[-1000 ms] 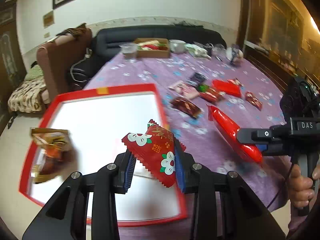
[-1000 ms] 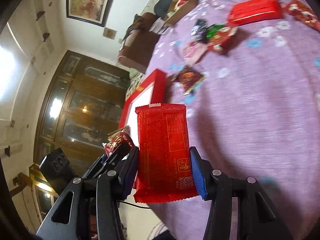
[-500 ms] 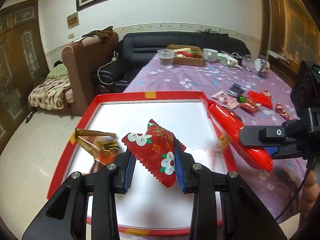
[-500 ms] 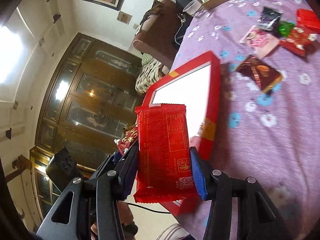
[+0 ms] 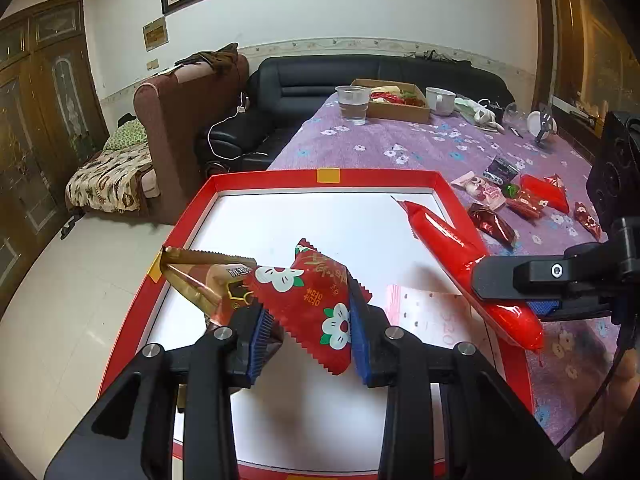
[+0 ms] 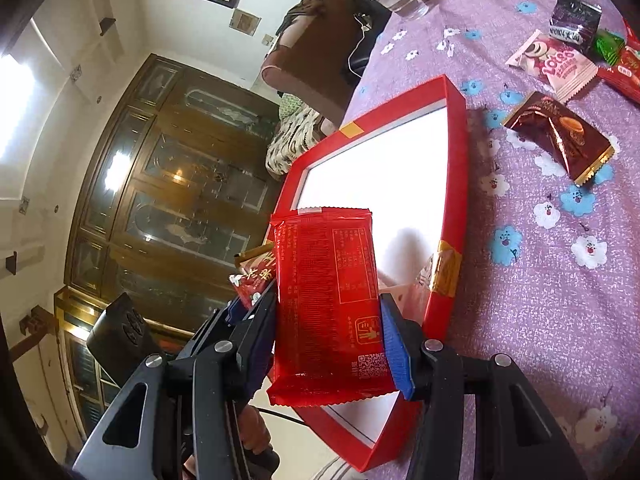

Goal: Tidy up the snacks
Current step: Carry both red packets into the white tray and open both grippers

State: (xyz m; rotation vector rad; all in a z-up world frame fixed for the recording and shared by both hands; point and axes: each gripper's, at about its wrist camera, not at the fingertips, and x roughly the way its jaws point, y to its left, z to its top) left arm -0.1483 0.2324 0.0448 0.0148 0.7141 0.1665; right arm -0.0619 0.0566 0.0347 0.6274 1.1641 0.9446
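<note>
My left gripper (image 5: pixel 308 336) is shut on a red snack packet with white flowers (image 5: pixel 312 304), held over the white floor of the red-rimmed tray (image 5: pixel 384 176). A brown-gold packet (image 5: pixel 200 276) lies in the tray just beyond the left finger. My right gripper (image 6: pixel 330 340) is shut on a flat red packet (image 6: pixel 328 300) printed with small text, hanging over the tray's near right rim (image 6: pixel 456 160). In the left wrist view that right gripper (image 5: pixel 520 284) comes in from the right, the red packet (image 5: pixel 452 256) slanting over the tray.
Loose snacks lie on the purple flowered cloth right of the tray: a brown packet (image 6: pixel 560 136), a pink one (image 6: pixel 556 64), a black one (image 6: pixel 576 20). A paper slip (image 5: pixel 424 312) lies in the tray. A cup (image 5: pixel 352 104), a cardboard box (image 5: pixel 400 100) and a mug (image 5: pixel 440 100) stand far back.
Both grippers have carried their packets leftward from over the cloth to over the tray. The brown-gold packet now sits close under the left fingers. Neither grip has changed.
</note>
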